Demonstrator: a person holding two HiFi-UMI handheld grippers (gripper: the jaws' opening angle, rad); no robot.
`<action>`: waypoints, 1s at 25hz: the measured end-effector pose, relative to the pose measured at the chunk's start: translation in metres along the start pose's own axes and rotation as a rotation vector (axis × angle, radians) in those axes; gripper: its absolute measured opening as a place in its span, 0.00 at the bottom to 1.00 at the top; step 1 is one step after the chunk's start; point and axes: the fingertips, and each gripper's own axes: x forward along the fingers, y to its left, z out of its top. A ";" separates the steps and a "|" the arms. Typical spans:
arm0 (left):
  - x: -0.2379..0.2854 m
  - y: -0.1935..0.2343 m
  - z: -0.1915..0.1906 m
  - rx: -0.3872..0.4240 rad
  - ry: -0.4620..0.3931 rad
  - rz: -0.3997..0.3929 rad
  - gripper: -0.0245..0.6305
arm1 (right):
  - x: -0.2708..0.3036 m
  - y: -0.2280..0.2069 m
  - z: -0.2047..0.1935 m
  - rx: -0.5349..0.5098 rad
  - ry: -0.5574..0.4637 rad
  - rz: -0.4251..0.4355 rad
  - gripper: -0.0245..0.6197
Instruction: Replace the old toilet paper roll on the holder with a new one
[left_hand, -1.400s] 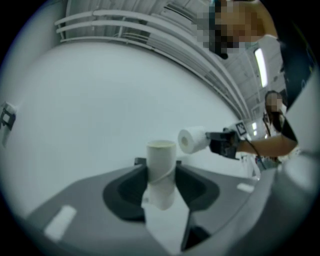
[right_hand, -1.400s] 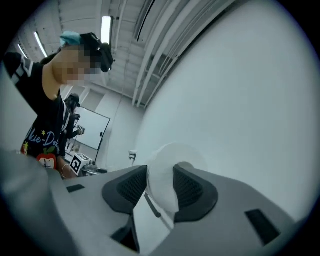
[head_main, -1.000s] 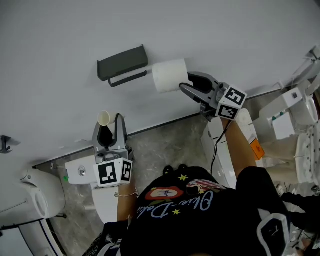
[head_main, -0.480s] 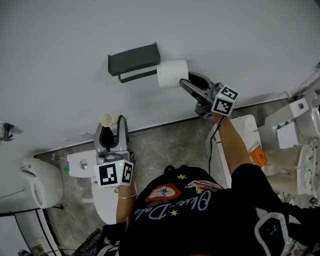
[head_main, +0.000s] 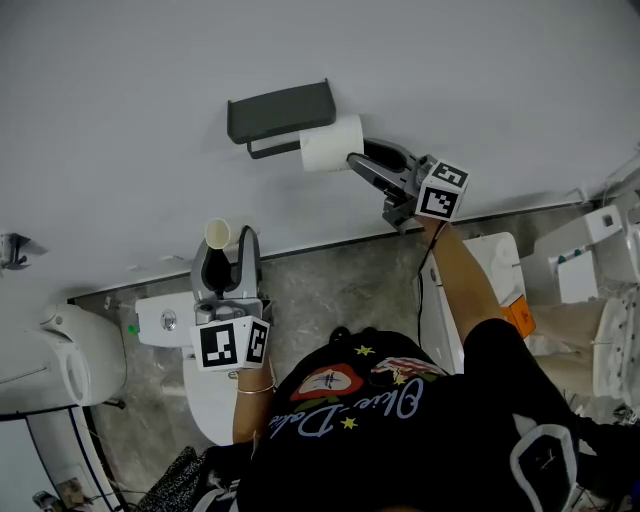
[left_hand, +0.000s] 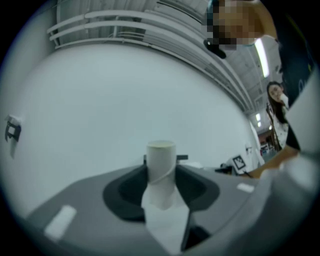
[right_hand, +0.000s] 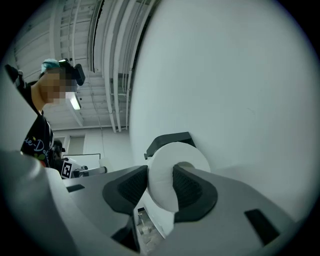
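Note:
A dark grey holder (head_main: 280, 112) with a thin bar (head_main: 273, 147) hangs on the white wall. A full white toilet paper roll (head_main: 330, 143) sits at the bar's right end, with my right gripper (head_main: 356, 162) shut on it. Whether the bar has entered the core I cannot tell. In the right gripper view the roll (right_hand: 172, 170) is pinched edge-on between the pads of the gripper (right_hand: 161, 186), and the holder (right_hand: 170, 141) is just behind it. Lower left, my left gripper (head_main: 224, 262) is shut on a bare cardboard tube (head_main: 217, 234). That tube (left_hand: 161, 162), with a scrap of paper on it, stands upright in the gripper (left_hand: 161, 189).
A white toilet (head_main: 60, 365) and a cistern (head_main: 165, 320) stand at the lower left on a grey stone floor (head_main: 330, 290). White fixtures (head_main: 500, 265) and an orange item (head_main: 517, 316) crowd the right side. A small wall hook (head_main: 10, 250) sits far left.
My right gripper has carried the full roll left and slightly down, from well clear of the holder to the bar's right end. The left gripper with the tube has stayed put.

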 end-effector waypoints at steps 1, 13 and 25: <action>-0.001 -0.002 -0.001 0.000 0.000 0.004 0.30 | 0.000 0.000 -0.001 0.003 0.004 0.005 0.30; -0.003 -0.007 -0.007 -0.004 0.010 0.011 0.30 | 0.027 0.005 -0.014 0.001 0.067 0.053 0.30; -0.001 0.021 -0.009 -0.025 0.016 0.015 0.30 | 0.076 0.020 -0.032 0.026 0.117 0.089 0.30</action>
